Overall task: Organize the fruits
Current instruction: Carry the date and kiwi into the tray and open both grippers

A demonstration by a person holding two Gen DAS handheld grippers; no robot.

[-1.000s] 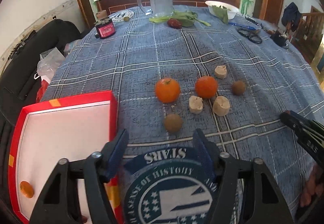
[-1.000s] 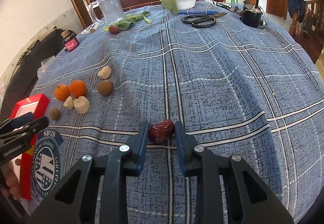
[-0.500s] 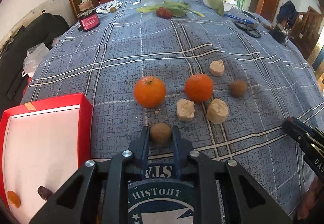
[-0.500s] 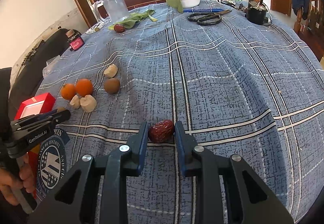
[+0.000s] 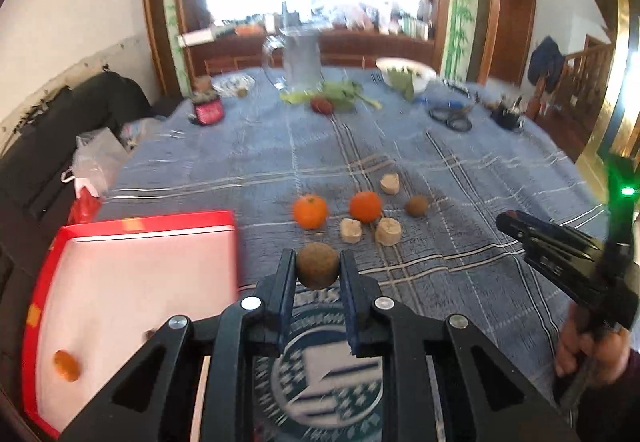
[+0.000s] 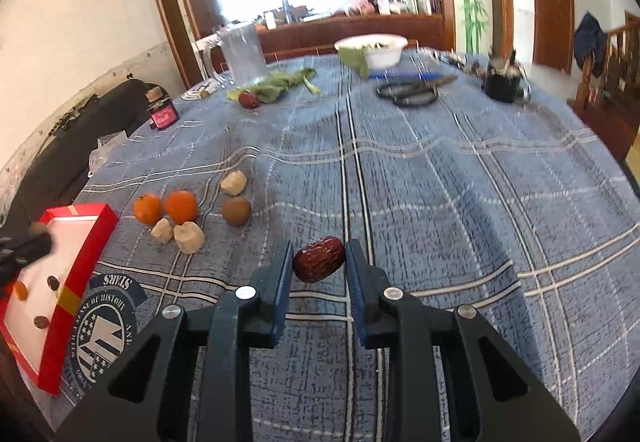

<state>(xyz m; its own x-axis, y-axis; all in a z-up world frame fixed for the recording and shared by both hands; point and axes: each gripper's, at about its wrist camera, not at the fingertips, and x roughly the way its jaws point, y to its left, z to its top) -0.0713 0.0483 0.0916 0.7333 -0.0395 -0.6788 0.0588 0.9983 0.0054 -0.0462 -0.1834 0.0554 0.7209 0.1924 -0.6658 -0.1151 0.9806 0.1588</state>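
Now we see the left gripper [image 5: 318, 274] clamped on a round, rough brown fruit [image 5: 317, 270], and the right gripper [image 6: 318, 266] clamped on a wrinkled, glossy red date [image 6: 319, 259] between its jaws.

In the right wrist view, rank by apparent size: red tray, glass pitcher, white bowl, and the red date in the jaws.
As they look in this view:
1. red tray, largest, though it is cut off at the frame edge
2. glass pitcher
3. white bowl, close to the pitcher
4. red date, smallest, though nearest the camera
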